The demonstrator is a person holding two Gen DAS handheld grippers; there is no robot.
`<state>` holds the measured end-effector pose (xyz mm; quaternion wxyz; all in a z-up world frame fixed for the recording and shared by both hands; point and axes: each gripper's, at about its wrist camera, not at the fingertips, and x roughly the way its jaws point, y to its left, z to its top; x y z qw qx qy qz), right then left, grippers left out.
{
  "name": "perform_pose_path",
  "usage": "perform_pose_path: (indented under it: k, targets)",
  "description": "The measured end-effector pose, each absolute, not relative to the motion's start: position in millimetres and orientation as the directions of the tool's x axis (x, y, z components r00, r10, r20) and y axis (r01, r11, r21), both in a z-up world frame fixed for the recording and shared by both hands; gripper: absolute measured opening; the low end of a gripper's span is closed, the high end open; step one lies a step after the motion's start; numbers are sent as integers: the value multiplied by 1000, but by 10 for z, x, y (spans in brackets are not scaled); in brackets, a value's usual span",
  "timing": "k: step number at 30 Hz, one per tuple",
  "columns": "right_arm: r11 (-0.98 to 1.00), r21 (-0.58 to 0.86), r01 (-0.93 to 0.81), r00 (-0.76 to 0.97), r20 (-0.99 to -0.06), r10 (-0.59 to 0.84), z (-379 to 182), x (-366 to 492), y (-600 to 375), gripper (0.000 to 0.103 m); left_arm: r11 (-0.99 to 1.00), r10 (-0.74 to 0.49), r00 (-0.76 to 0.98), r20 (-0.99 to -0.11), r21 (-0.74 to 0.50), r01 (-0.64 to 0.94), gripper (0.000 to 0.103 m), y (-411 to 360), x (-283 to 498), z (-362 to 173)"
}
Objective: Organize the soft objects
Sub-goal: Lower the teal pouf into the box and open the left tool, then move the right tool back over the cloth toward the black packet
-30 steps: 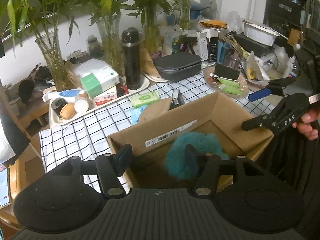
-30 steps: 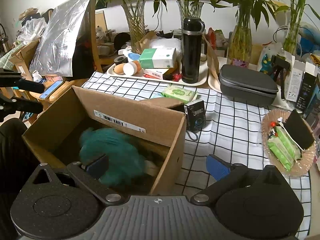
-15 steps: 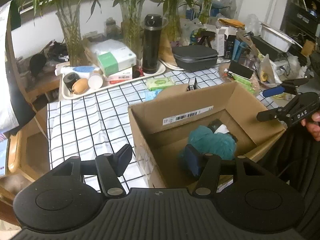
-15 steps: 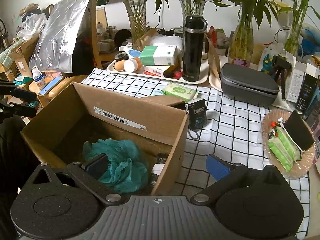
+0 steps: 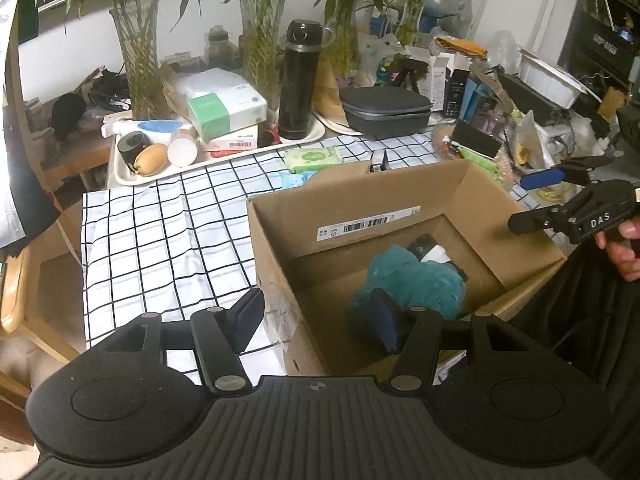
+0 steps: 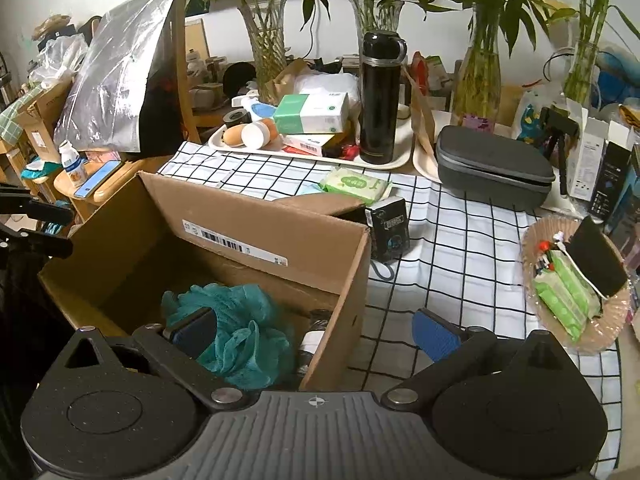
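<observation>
Step in hand, as you might log it: placement looks complete, and both of your tools sit over the box with nothing between their pads.

Left gripper: fingers apart and empty; the left pad hangs outside the box's left wall over the cloth, the right pad inside the box, just in front of the puff in view. Whether it touches the mesh cannot be told.

Right gripper: fingers apart and empty, straddling the box's right wall; left pad inside, overlapping the puff's near edge in view, right pad over the cloth.

Teal mesh bath puff: lies on the floor of the open brown cardboard box, toward the near right corner, beside a small dark bottle with a white label.

Black-and-white checked tablecloth: bare to the left of the box.

Green soft pack of wipes: lies on the cloth just beyond the box's far side; it is probably your next soft item. Lift a gripper clear of the wall, reach over the far flap, and close gently across the pack's short sides.

Tall black flask: stands farther back on a tray; leave it.
</observation>
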<state>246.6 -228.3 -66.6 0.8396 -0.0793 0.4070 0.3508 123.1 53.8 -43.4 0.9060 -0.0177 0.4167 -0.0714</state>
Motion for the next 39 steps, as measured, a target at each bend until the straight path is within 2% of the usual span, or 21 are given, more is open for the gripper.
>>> perform_pose_path:
  k: [20, 39]
  targets:
    - [750, 131, -648, 455, -723, 520, -565, 2564, -2255, 103, 989, -149, 669, -728, -105, 106, 57, 574, 1254, -407]
    - [780, 154, -607, 501, -687, 526, -598, 3028, -2348, 103, 989, -144, 695, -705, -120, 84, 57, 615, 1333, -417]
